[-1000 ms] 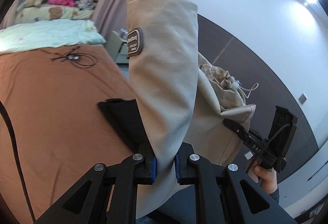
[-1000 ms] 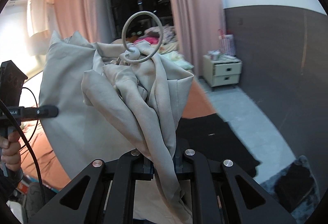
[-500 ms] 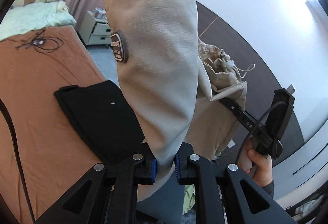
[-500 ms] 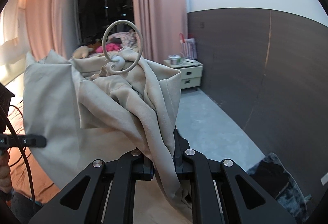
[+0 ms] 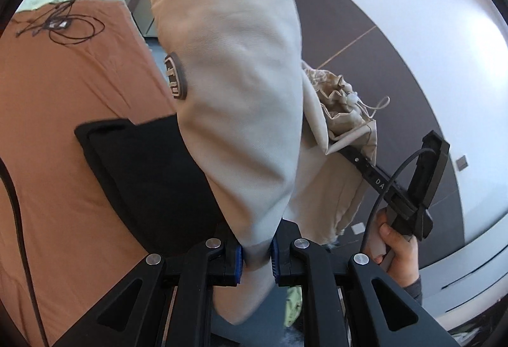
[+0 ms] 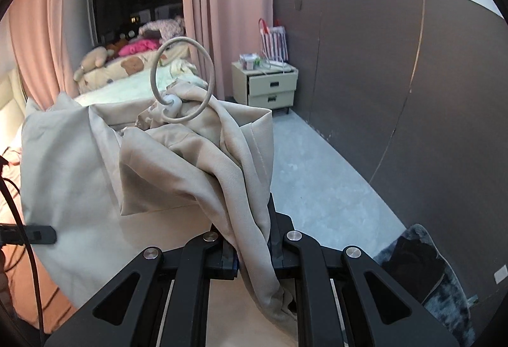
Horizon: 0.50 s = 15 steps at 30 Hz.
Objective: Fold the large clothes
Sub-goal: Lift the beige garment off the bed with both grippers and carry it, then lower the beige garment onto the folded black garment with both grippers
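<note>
Evidently each hand-held gripper, left (image 5: 256, 258) and right (image 6: 252, 251), grips the beige jacket (image 5: 241, 112), seemingly above the bed (image 5: 63, 112).

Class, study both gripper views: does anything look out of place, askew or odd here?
Yes. The beige jacket hangs bunched and twisted between both grippers rather than spread flat, its drawstring springing up in a loop. A black garment droops off the edge of the orange bed.

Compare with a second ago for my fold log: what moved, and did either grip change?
Both views have swung: the black garment looms larger under the left gripper, and the right gripper faces the nightstand more. Both stay clamped on the beige jacket.
</note>
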{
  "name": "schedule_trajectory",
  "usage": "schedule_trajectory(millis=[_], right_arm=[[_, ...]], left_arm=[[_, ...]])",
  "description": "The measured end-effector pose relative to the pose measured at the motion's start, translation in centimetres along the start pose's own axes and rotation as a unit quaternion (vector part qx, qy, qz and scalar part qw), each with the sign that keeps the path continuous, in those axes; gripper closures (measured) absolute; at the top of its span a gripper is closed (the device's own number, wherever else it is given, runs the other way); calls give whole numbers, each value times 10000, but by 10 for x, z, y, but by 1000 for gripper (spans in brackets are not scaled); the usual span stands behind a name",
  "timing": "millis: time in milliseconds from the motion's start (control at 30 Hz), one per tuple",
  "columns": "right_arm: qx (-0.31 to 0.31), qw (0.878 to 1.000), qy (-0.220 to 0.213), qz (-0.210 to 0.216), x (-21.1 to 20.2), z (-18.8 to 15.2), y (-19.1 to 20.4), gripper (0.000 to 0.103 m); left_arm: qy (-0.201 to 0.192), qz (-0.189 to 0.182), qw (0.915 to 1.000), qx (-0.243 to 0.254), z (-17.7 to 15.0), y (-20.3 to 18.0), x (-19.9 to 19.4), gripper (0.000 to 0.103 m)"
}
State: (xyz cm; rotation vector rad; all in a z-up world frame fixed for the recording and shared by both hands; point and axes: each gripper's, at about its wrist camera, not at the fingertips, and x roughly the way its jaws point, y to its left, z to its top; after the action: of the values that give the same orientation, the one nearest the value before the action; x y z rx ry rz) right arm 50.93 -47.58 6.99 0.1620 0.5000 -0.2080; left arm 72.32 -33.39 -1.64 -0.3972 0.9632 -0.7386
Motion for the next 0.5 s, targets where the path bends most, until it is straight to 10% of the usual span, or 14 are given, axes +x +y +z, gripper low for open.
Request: schedule_trajectory(millis=[300,500], right_arm=[[-337,9981,503,-65,98,45,50,95],[-267,9895,1326,-514,199,57,64,84]], left_arm=[[316,635,9975,0,34,75,52,84],[608,1564,9857,-114,37,138,85,59]])
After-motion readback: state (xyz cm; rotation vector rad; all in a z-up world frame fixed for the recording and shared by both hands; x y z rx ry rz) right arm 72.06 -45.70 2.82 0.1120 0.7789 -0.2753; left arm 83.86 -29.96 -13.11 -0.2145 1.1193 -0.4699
